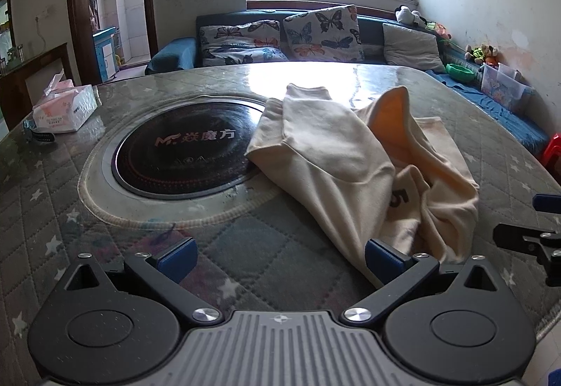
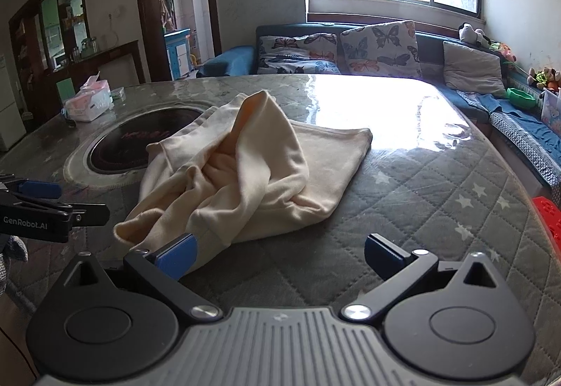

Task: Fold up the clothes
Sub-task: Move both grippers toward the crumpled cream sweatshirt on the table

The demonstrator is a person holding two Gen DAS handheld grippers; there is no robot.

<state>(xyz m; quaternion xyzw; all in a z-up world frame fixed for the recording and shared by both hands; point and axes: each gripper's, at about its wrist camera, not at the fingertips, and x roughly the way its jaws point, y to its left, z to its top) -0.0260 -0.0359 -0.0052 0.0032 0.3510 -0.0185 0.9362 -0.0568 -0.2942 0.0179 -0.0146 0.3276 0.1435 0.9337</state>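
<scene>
A cream sweatshirt (image 1: pixel 336 161) lies crumpled on the quilted table, one part raised in a peak, a dark "5" print showing. In the right wrist view the same sweatshirt (image 2: pixel 252 168) spreads ahead and to the left. My left gripper (image 1: pixel 280 256) is open just before its near edge, its right pad (image 1: pixel 380 258) against the cloth. My right gripper (image 2: pixel 280 254) is open too, its left pad (image 2: pixel 177 254) touching the garment's near hem. Nothing is held between either pair of fingers. The right gripper (image 1: pixel 536 238) shows at the left view's right edge; the left gripper (image 2: pixel 38 210) shows at the right view's left edge.
A round black induction hob (image 1: pixel 182 147) is set into the table (image 1: pixel 245 245), partly under the sweatshirt. A tissue box (image 1: pixel 65 107) stands at the far left corner. A sofa with butterfly cushions (image 1: pixel 322 31) runs behind the table. A red stool (image 2: pixel 547 214) stands right.
</scene>
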